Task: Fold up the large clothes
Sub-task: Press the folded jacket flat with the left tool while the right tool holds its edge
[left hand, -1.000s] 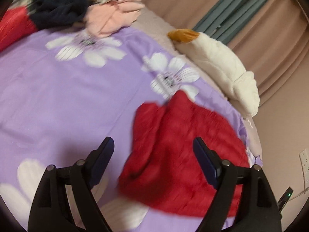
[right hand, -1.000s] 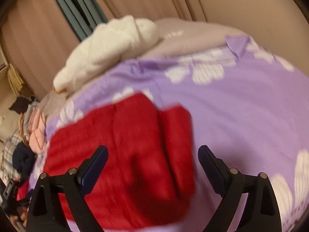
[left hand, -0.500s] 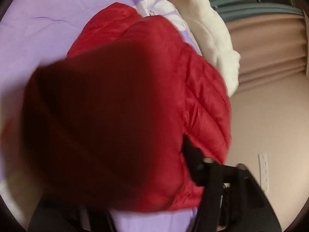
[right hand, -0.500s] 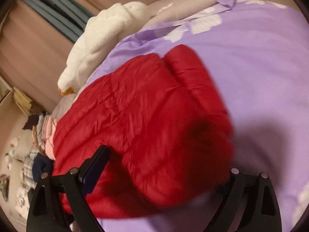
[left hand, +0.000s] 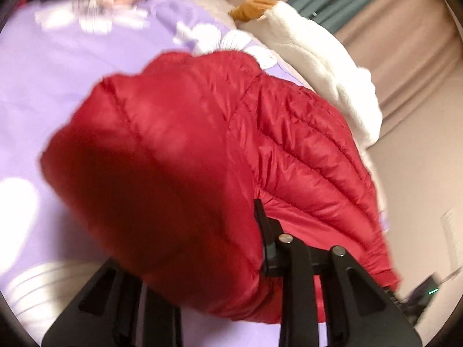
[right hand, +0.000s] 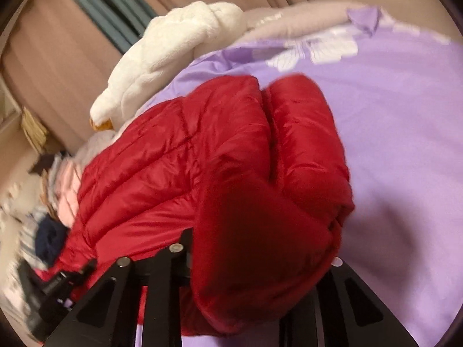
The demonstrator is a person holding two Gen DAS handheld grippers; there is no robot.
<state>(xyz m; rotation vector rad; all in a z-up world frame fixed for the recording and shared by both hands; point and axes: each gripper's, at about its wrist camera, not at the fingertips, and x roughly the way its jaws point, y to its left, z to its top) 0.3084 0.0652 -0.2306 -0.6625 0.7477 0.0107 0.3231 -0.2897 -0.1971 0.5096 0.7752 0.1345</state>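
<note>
A red quilted puffer jacket (left hand: 289, 144) lies on the purple flowered bedsheet (left hand: 58, 86) and fills the middle of both views. My left gripper (left hand: 196, 231) is closing on a thick bunch of its fabric. One finger (left hand: 262, 225) presses into the cloth; the other is buried under it. In the right wrist view the same jacket (right hand: 173, 173) bulges between the jaws of my right gripper (right hand: 260, 248), which is also closing on a padded fold. One right finger (right hand: 186, 243) shows; the other is hidden by the fabric.
A white plush goose (left hand: 318, 66) (right hand: 173, 57) lies along the bed's far edge, by the curtains. A pile of clothes (right hand: 63, 185) sits at one end of the bed. The purple sheet (right hand: 405, 115) stretches beyond the jacket. A wall socket (left hand: 451, 237) is past the bed's edge.
Both grippers came down and forward onto the red jacket. Their jaws went from wide open to closed around bunches of fabric, and the jacket now fills each view.
</note>
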